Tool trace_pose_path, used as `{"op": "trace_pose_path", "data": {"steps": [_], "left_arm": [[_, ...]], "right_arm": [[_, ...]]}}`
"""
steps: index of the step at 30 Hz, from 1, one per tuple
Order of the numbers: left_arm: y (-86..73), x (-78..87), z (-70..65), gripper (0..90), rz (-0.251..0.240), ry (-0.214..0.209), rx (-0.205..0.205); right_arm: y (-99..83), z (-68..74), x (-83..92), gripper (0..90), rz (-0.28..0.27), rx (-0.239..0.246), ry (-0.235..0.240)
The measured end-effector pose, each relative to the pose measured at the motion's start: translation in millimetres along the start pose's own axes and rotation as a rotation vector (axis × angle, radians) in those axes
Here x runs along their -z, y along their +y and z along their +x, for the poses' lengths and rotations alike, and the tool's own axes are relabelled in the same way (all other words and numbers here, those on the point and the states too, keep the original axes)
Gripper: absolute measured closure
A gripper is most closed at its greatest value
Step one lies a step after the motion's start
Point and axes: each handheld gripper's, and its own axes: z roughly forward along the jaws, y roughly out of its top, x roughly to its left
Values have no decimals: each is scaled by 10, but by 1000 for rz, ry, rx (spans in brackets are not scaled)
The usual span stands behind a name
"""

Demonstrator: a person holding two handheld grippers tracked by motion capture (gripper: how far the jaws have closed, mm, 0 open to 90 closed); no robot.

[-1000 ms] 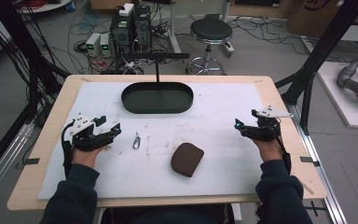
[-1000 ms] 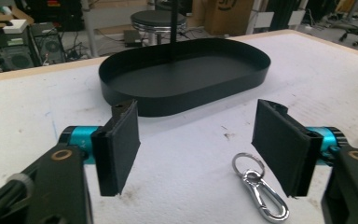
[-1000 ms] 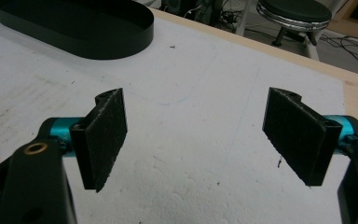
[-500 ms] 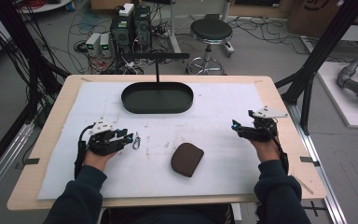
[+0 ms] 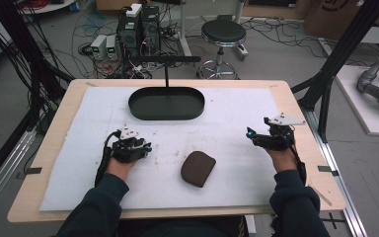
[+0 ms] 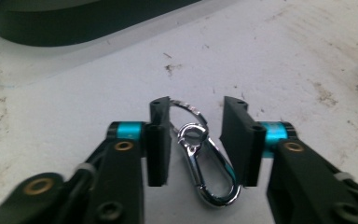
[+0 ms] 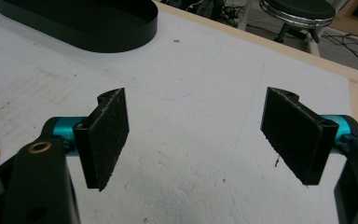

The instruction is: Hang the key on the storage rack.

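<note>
Between the left gripper's [image 6: 196, 140] black jaws lies a metal clip [image 6: 207, 163] on the white mat [image 5: 237, 118] — the jaws have just been closing around it, and a gap shows on either side of the clip. Near the mat's right edge the right gripper [image 7: 196, 140] hovers — jaws wide apart, nothing between them. A brown pouch [image 5: 198, 168] lies between the hands, a black tray [image 5: 166, 103] beyond.

A black oval tray [image 5: 166, 103] sits at the far middle of the white foam mat [image 5: 237, 113], which covers most of the wooden table [image 5: 301, 113]. A brown rounded pouch [image 5: 197, 168] lies flat on the mat, nearer the front edge and well apart from the tray. Beyond the table stand a black stool [image 5: 222, 33] and stacked electronic units [image 5: 138, 24] amid loose floor cables.
</note>
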Motion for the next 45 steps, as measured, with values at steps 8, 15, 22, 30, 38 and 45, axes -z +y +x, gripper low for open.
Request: {"op": "trace_pose_path", "data": {"steps": [8,15,22,30,38,45], "left_arm": [[-29,20,74,837,43,-13,-2],[-31,10,94,835,35,-22,-5],[-32,-38,92,832,27,0,-12],[-35,-48,130,841,11,-14,10],[-5,-98,136,744,-9,-11,23],[10,-113,132,851,-10,-7,0]], "right_arm": [[-4,-5,6,240,4,6,-3],[-3,7,4,242,5,5,1],[-5,10,3,245,10,7,1],[-8,10,2,246,13,8,5],[-10,18,-14,247,21,10,5],[-10,20,-8,250,18,9,7]]}}
